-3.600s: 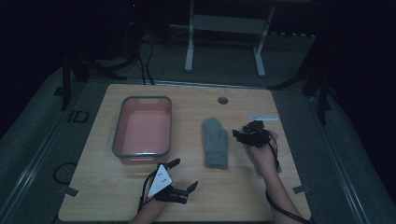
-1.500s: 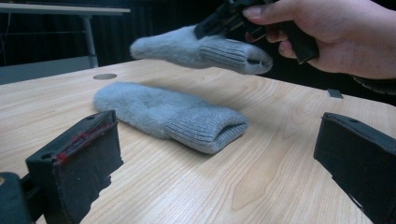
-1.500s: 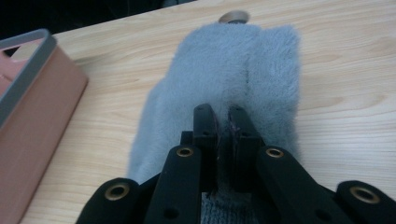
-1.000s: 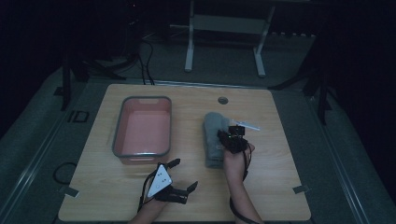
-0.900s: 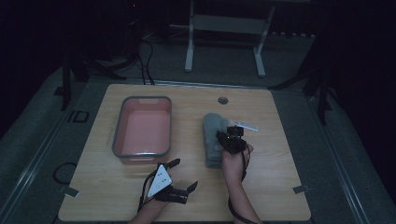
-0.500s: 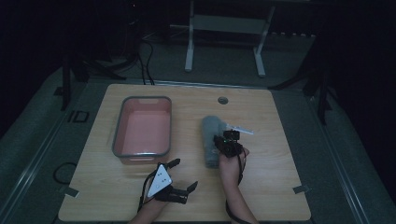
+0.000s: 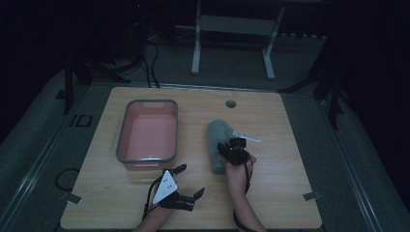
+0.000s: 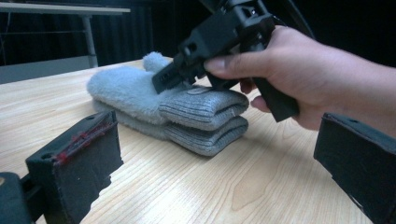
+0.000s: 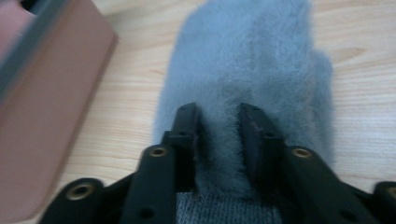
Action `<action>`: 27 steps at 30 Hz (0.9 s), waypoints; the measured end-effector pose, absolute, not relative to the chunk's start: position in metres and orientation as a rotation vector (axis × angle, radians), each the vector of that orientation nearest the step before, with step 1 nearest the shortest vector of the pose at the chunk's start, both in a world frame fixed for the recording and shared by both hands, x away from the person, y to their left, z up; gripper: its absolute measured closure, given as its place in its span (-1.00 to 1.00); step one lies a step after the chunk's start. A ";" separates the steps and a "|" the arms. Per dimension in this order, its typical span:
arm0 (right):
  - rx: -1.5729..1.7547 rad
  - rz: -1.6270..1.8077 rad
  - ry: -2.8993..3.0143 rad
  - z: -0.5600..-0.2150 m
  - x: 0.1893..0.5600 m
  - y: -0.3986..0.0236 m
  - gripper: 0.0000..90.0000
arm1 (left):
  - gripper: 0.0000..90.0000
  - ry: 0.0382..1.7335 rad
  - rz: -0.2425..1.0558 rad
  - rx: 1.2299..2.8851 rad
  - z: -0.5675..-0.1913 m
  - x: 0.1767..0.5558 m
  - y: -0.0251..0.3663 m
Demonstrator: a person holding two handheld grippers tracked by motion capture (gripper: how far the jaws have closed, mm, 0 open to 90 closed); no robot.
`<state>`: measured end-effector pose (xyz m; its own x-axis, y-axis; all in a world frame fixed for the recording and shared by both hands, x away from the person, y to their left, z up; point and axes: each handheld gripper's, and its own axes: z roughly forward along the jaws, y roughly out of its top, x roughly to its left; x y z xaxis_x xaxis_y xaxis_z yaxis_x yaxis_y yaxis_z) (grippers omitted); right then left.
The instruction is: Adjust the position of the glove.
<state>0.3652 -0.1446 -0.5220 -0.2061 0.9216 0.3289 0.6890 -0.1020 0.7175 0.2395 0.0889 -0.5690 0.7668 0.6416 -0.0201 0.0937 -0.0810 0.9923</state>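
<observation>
Two grey fluffy mittens (image 7: 215, 140) lie stacked at the table's middle right, knit cuffs toward the person. My right gripper (image 7: 226, 148) points down on the top mitten (image 9: 252, 56) near its cuff. Its jaws have just been opening and stand a little apart, with the fluff between them; I see no squeeze on it (image 9: 218, 122). From the left gripper view the right gripper's (image 8: 162, 82) tips rest on the top mitten (image 8: 135, 88). My left gripper (image 7: 189, 181) lies near the front edge, jaws wide open and empty (image 8: 224, 140).
A pink tray (image 7: 146, 103) with a grey rim stands left of the mittens, empty; its wall (image 9: 51, 93) is close to the right gripper's left side. A round hole (image 7: 230, 104) sits in the tabletop at the back. Dark floor and a metal stand lie beyond.
The right gripper came from the table's right side onto the mittens, then slid toward the cuff end and sank a little. The left gripper stayed put.
</observation>
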 end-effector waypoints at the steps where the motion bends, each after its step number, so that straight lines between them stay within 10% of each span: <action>1: 1.775 1.204 1.894 -0.522 0.365 -0.145 0.46 | -0.98 0.601 0.503 1.610 -0.569 0.239 0.089; 27: 1.434 1.140 2.261 -0.483 0.375 -0.204 -0.69 | -0.98 0.679 0.528 1.669 -0.567 0.242 0.085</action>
<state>0.3753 -0.2045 -0.4832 -0.4940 0.8455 0.2027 0.6659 0.2181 0.7134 0.2421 0.0852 -0.5667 0.7268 0.6866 -0.0197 0.1510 -0.1318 0.9797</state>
